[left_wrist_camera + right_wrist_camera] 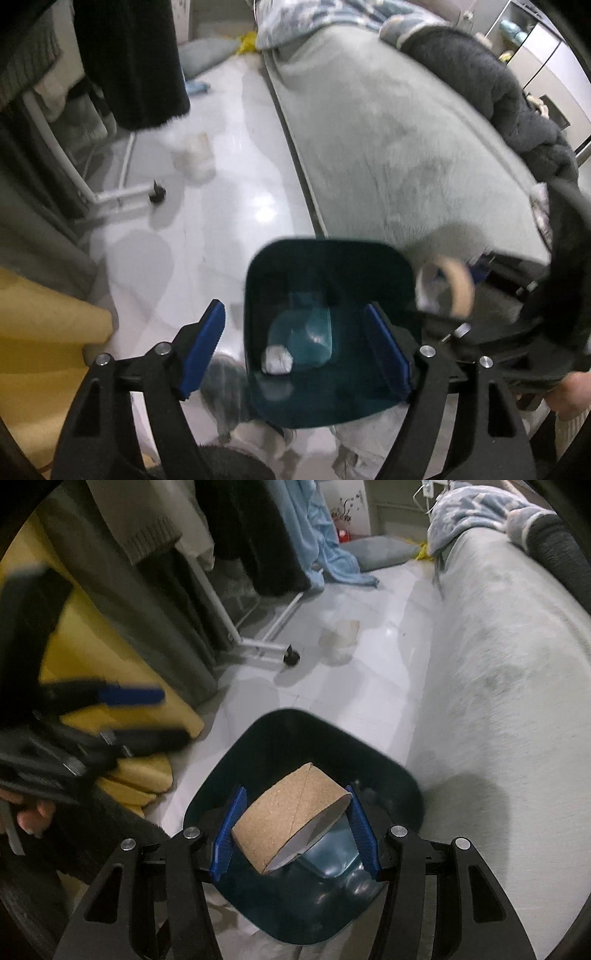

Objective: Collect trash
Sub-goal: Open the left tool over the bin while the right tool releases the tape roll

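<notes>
Cardboard tube [291, 818] held over the dark teal bin [384, 771] by the right gripper [293, 830].

Both blue pads [229, 834] of the right gripper press against the tube's sides, and the tube sits tilted above the bin's open mouth. The left gripper [295, 347] hangs wide open with nothing between its fingers, one pad outside the bin's rim [255, 266] and one over the inside. A crumpled white wad [277, 360] lies on the bin's bottom. The bin stands on the pale glossy floor [221, 206], just beside the grey-covered bed [388, 140].
</notes>
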`<state>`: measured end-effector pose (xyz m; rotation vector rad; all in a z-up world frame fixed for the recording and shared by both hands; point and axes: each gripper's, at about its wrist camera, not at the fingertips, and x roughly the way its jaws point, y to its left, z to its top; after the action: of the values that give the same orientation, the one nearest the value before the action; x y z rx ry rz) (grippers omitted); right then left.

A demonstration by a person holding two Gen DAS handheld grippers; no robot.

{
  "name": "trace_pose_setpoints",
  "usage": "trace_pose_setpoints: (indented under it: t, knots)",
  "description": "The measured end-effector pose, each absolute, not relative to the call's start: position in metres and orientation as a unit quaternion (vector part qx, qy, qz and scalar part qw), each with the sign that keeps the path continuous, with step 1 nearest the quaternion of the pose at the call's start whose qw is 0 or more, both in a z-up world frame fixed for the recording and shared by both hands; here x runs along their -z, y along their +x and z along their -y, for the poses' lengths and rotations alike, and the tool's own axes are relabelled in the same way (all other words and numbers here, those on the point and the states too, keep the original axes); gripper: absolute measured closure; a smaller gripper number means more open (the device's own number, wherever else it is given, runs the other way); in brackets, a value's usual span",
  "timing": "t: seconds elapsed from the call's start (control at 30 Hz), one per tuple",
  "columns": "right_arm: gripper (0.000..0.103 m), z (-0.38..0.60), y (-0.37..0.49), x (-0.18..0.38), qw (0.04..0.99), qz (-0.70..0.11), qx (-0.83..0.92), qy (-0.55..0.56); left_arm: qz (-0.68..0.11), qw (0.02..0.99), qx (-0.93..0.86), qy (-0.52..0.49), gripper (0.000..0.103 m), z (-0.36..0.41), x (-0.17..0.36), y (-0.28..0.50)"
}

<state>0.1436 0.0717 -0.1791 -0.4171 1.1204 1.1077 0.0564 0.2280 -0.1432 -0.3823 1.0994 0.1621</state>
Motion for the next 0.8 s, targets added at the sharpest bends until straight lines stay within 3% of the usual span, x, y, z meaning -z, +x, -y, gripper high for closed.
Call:
trace_pose_setpoints:
  t: [0.3, 0.43, 0.8]
  knots:
    - [0.045, -0.087, 0.12, 0.199, 0.662, -0.518, -0.498, -0.214, -0.435, 0.878, -0.086, -0.183, 0.023, -0.232, 0.101, 0.053]
    - [0.027, -0.086, 0.12, 0.199, 0.661, -0.523, -0.492, -0.218, -0.393, 0.9, -0.095, -0.161, 0.025, -0.229, 0.082, 0.052]
    - [0.024, -0.067, 0.122, 0.159, 0.693, -0.481, -0.493, -0.211, -0.29, 0.944, -0.088, -0.133, 0.023, -0.201, 0.034, 0.051]
